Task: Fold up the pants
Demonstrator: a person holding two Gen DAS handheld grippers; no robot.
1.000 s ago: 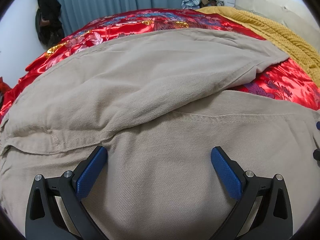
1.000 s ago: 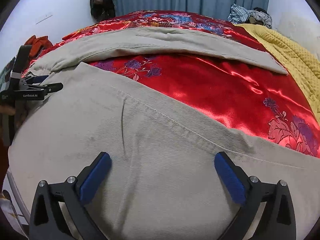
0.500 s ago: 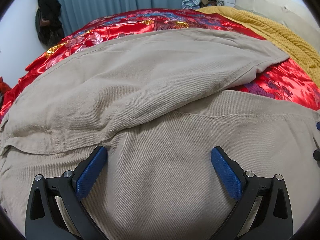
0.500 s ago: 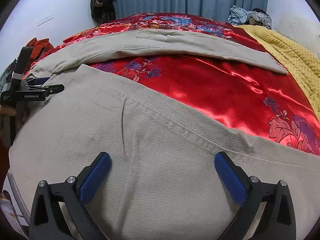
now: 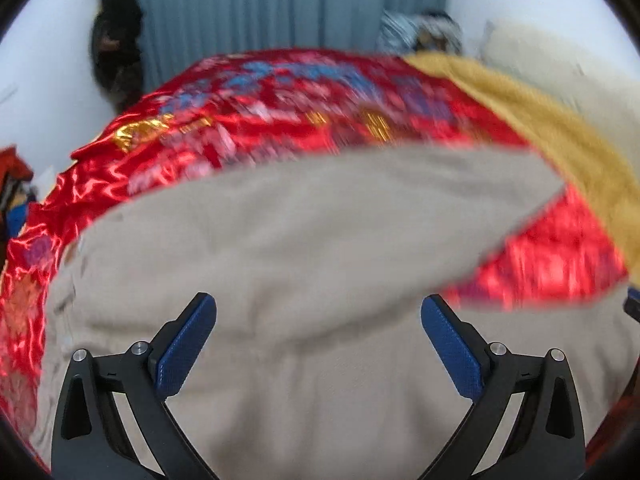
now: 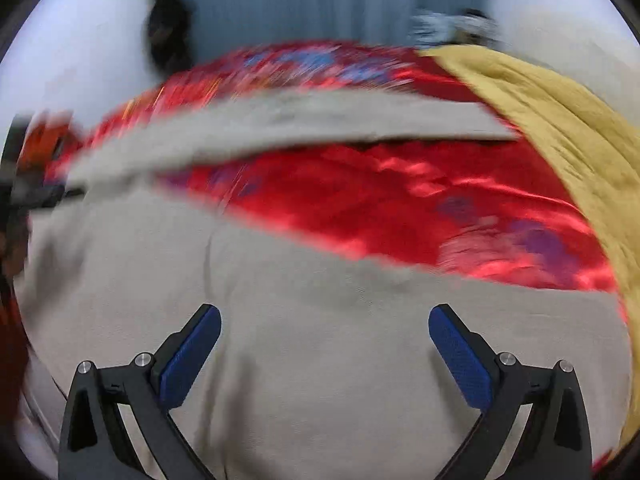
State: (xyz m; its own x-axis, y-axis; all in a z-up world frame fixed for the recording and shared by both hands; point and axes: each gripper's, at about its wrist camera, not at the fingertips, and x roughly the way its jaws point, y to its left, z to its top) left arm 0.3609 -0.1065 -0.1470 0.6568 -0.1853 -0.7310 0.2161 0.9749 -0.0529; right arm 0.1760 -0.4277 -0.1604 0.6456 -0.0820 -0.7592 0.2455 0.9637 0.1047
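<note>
Right now your left gripper (image 5: pixel 319 336) has its jaws spread wide, the blue pads (image 5: pixel 186 346) well apart and nothing caught between them; it hangs over the beige pants (image 5: pixel 280 248), above their near, broad part. Your right gripper (image 6: pixel 325 340) stands the same way, jaws wide apart, blue pads (image 6: pixel 460 360) clear of any cloth, over beige fabric that fills the lower half of its view. Whether either pair of fingers touches the fabric you cannot tell from these views.

Both views are smeared with blur, so fine detail is lost. From the left wrist, one pant leg runs away from you toward the right, its far end lying near the edge of a mustard-yellow blanket (image 5: pixel 560 132). From the right wrist, the two legs lie spread: one under your gripper, the other (image 6: pixel 300 124) stretched across farther off, with a wedge of the red satin bedspread (image 6: pixel 400 200) showing between them. That bedspread lies under the whole garment.

Beyond the bed hangs a grey-blue curtain (image 5: pixel 280 4), with a dark garment (image 5: pixel 116 40) on the wall at its left and a heap of patterned cloth (image 5: pixel 420 28) at its right. At the left edge of the right wrist view your other gripper's black frame (image 6: pixel 24 196) shows, blurred.
</note>
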